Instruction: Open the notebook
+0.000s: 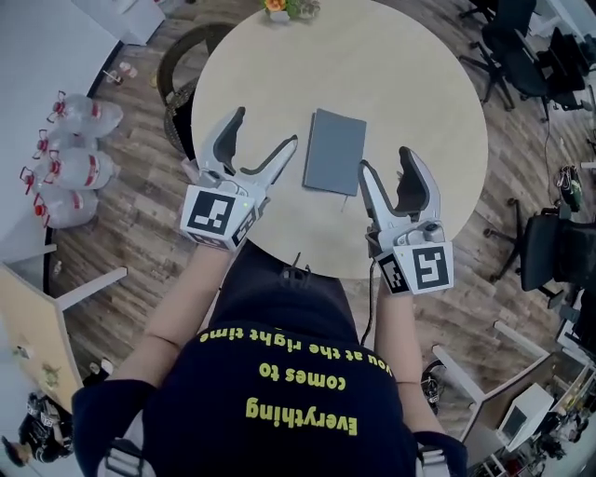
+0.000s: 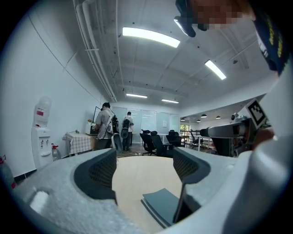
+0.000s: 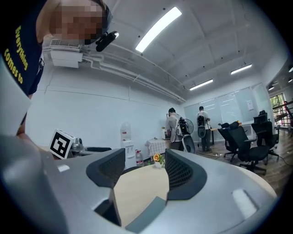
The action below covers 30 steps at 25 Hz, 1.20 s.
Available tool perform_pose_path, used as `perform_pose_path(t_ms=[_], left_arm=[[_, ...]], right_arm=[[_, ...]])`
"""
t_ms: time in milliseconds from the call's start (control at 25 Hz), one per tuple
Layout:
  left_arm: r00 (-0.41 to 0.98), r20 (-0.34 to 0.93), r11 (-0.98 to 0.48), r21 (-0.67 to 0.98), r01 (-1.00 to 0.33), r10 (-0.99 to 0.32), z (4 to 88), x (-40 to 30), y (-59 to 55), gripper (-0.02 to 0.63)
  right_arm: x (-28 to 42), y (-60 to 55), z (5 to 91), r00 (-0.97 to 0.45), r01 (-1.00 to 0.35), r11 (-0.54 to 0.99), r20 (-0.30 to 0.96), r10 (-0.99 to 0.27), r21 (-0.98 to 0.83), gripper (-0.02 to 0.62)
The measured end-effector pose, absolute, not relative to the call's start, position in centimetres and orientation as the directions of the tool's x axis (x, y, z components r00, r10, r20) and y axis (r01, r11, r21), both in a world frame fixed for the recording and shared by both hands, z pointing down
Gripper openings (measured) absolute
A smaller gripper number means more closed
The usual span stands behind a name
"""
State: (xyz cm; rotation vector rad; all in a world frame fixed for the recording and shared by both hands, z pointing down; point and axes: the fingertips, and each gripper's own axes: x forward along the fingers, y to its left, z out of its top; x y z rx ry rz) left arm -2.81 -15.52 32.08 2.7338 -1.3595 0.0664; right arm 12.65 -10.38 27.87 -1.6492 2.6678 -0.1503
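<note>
Both tools are released and empty. The left hand-held gripper (image 1: 267, 127) has its jaws spread wide, and its own view (image 2: 144, 167) shows only bare tabletop between the ribbed pads. The right hand-held gripper (image 1: 385, 158) is likewise open, with nothing pressed between its pads (image 3: 139, 171).

The notebook (image 1: 335, 151) lies flat and closed on the round, pale bench (image 1: 400, 74), grey cover up, between the two grippers. From the head view, the inner jaw tip of the left hand-held gripper sits just beside the notebook's left edge, while the right one's inner jaw is near its near right corner. Whether either jaw touches it cannot be told. In the left gripper view the notebook (image 2: 160, 205) shows low down, toward the right jaw. In the right gripper view a corner of it (image 3: 144, 215) appears at the bottom between the jaws.

A flower pot (image 1: 279, 7) stands at the bench's far edge. Water bottles (image 1: 79, 168) lie on the wooden floor (image 1: 130, 242) to the left, and office chairs (image 1: 521, 56) stand to the right. Against the wall are a water dispenser (image 2: 42, 132) and two people (image 2: 104, 125).
</note>
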Motion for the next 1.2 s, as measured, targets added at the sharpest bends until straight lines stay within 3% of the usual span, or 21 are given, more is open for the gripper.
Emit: perform_pose_path(t_ms=[440,720,1200], left_arm=[[0.637,0.072,-0.633,0.072,-0.77,-0.767,33.2,-2.8,-19.0,0.379],[0.638,0.086,-0.633,0.08,-0.77,-0.765,35.0,-2.9,-19.8,0.334],[0.63,0.14,-0.621,0.106,-0.777,-0.764,38.0,-3.5,-19.9,0.324]], right_arm=[[10.3,-13.1,31.4,-0.461,-0.885,0.444,0.12,-0.879,-0.145,0.258],[8.9,-13.7,39.0,-0.495,-0.862,0.434,0.258,-0.829,-0.261,0.255],[6.5,-13.4,54.4,-0.442,-0.887,0.422,0.606,-0.662,-0.187,0.225]])
